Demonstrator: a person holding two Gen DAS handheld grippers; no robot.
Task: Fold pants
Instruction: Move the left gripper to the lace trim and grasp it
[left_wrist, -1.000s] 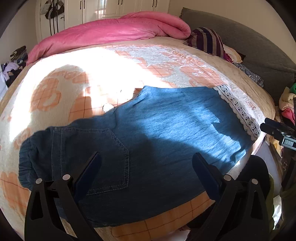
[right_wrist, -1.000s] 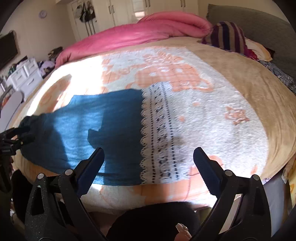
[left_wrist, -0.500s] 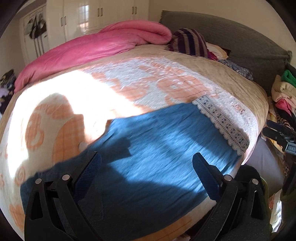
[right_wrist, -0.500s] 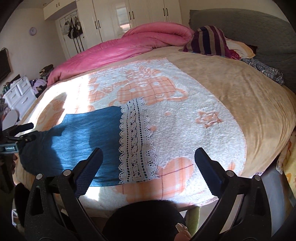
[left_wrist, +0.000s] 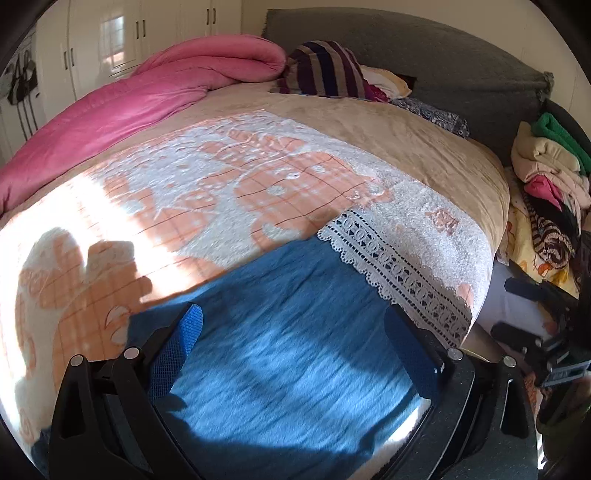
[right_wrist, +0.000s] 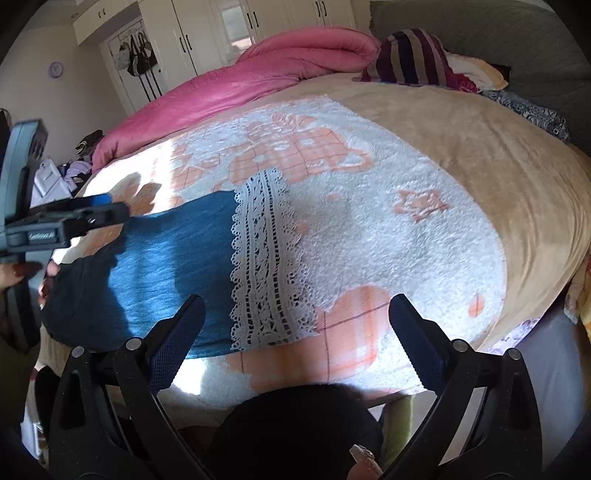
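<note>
The pants (left_wrist: 295, 362) were laid flat along the bed's (left_wrist: 443, 155) near edge. Both the left gripper (left_wrist: 291, 325) and the right gripper (right_wrist: 295, 314) were held apart above them, empty. A one-layer pinch could leave the lace hem (right_wrist: 258, 258) bunched.

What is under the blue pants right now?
The blue pants lie flat on the orange and white blanket, lace hem included. Whatever lies beneath the denim itself is covered.
</note>
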